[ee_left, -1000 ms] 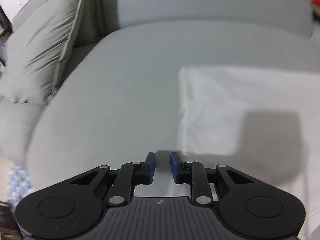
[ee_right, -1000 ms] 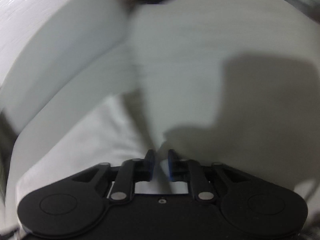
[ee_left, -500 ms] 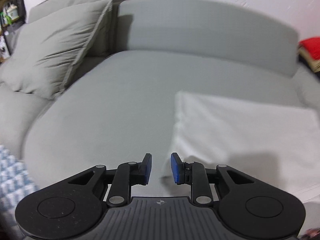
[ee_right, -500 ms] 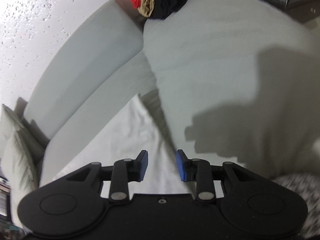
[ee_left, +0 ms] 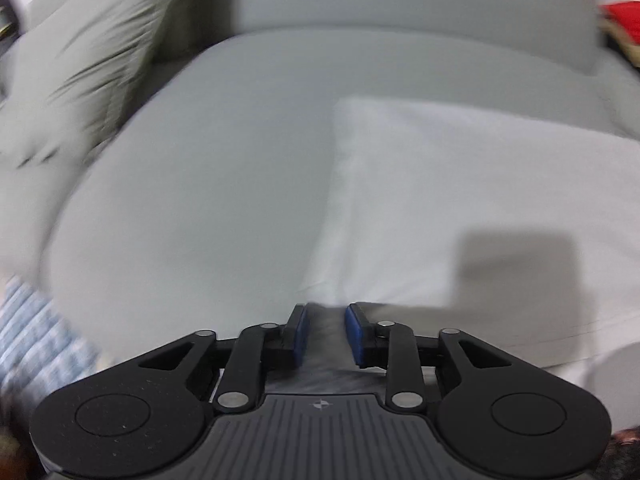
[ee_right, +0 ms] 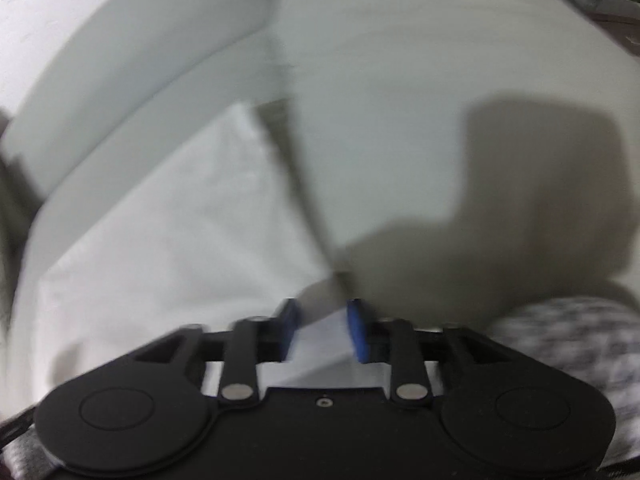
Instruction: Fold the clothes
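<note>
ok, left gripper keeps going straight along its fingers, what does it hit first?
Likely the white garment: its near-left corner lies just ahead of the left gripper, whose jaws stand open. The grey sofa seat is beside that edge. Depth is unclear in the blur.

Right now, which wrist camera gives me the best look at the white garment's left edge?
Left wrist: the white garment lies flat, its left edge running clearly up from the left gripper. The right wrist view shows it blurred, left of the right gripper.
</note>
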A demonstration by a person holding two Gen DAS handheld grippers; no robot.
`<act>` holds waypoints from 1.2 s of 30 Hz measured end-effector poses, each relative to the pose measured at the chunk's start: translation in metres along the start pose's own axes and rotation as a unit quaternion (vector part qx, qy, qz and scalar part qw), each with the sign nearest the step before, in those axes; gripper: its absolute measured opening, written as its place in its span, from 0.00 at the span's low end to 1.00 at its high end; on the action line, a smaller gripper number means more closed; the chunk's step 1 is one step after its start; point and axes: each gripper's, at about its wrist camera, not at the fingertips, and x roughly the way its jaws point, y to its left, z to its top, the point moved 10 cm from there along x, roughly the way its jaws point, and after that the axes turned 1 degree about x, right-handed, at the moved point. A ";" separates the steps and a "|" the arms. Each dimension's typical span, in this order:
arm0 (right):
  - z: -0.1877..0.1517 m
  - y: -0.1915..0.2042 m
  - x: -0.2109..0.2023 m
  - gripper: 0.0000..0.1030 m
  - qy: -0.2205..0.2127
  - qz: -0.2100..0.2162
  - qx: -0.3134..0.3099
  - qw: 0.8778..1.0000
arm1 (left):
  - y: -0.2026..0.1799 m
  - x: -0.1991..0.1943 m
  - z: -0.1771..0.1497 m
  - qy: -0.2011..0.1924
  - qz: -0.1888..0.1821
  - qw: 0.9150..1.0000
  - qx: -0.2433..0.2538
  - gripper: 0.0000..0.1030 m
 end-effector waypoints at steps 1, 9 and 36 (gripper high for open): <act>0.001 -0.002 -0.002 0.16 0.003 0.007 0.004 1.000 | 0.004 -0.002 0.001 -0.001 -0.003 1.000 -0.011 0.33; 0.018 0.003 -0.041 0.34 -0.057 0.056 0.026 0.996 | -0.008 -0.034 0.014 -0.066 -0.014 0.998 -0.011 0.28; -0.032 0.032 -0.055 0.50 0.019 0.164 0.087 0.982 | -0.098 -0.048 -0.016 -0.071 -0.062 0.994 0.059 0.32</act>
